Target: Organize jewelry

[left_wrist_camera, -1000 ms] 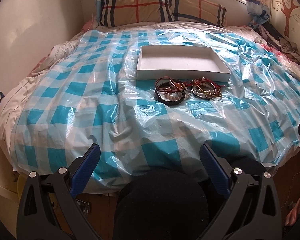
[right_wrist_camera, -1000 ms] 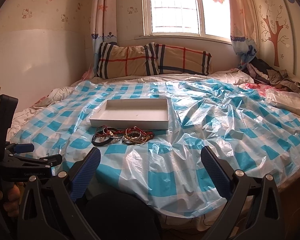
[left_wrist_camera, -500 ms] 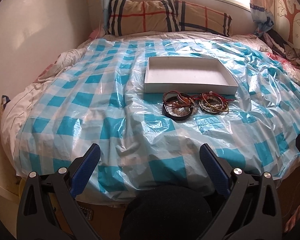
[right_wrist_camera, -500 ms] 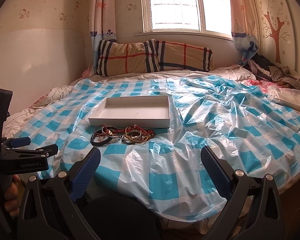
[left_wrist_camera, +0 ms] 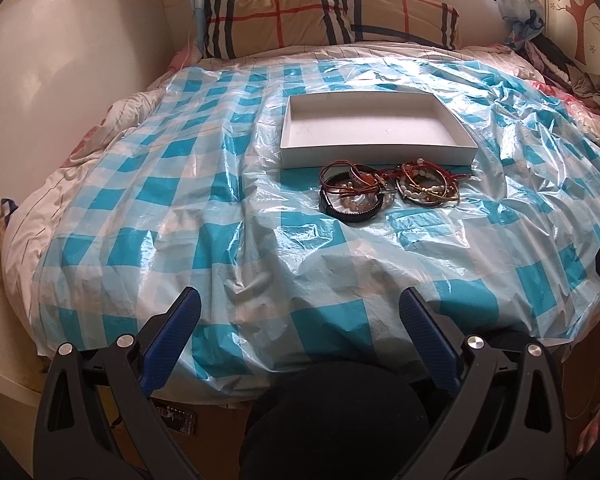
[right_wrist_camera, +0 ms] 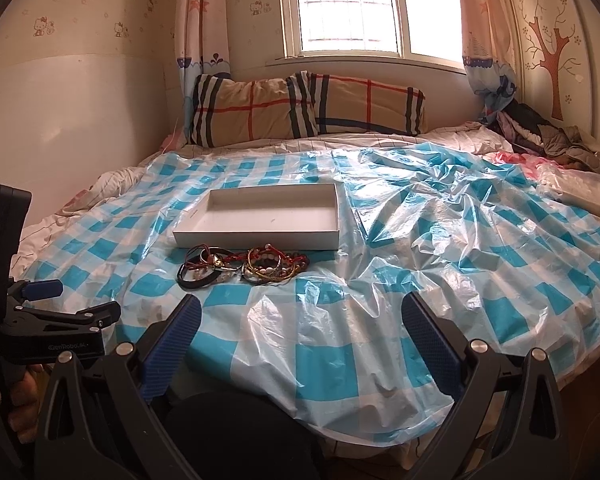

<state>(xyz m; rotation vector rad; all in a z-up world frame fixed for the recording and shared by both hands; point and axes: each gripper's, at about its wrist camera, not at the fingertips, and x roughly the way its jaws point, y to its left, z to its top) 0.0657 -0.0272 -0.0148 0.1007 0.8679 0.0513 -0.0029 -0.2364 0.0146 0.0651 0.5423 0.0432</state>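
- On the bed (left_wrist_camera: 80, 184), over a blue and white checked plastic sheet (left_wrist_camera: 204, 208), lies a shallow white box (left_wrist_camera: 376, 148); this box is the landmark for all places below.
- Just in front of the box, near its front wall, lies a heap of bracelets (left_wrist_camera: 388, 190): a dark band with red cords on the left part, and gold and pearl-like rings on the right part. In the right wrist view the same bracelets (right_wrist_camera: 244, 266) lie on the sheet close to the front wall of the box (right_wrist_camera: 260, 220).
- The inside of the box shows only its white bottom.
- Behind the box, at the head of the bed, two plaid pillows (right_wrist_camera: 308, 106) lean side by side under the window (right_wrist_camera: 372, 8).
- To the right of the box and far behind, a pile of clothes (right_wrist_camera: 548, 136) lies in the corner beside the curtain (right_wrist_camera: 488, 68).
- Well in front of the box, at the near edge of the bed, the left tool (left_wrist_camera: 300, 312) hangs with its blue fingers (left_wrist_camera: 172, 336) spread wide, and it holds nothing.
- Also in front of the box, more to the right, the right tool (right_wrist_camera: 300, 316) is spread wide in the same way, with nothing between its fingers (right_wrist_camera: 428, 340).
- In the right wrist view, the left tool (right_wrist_camera: 40, 290) shows at the left edge, in front and to the left of the box, in the person's hand (right_wrist_camera: 16, 404).
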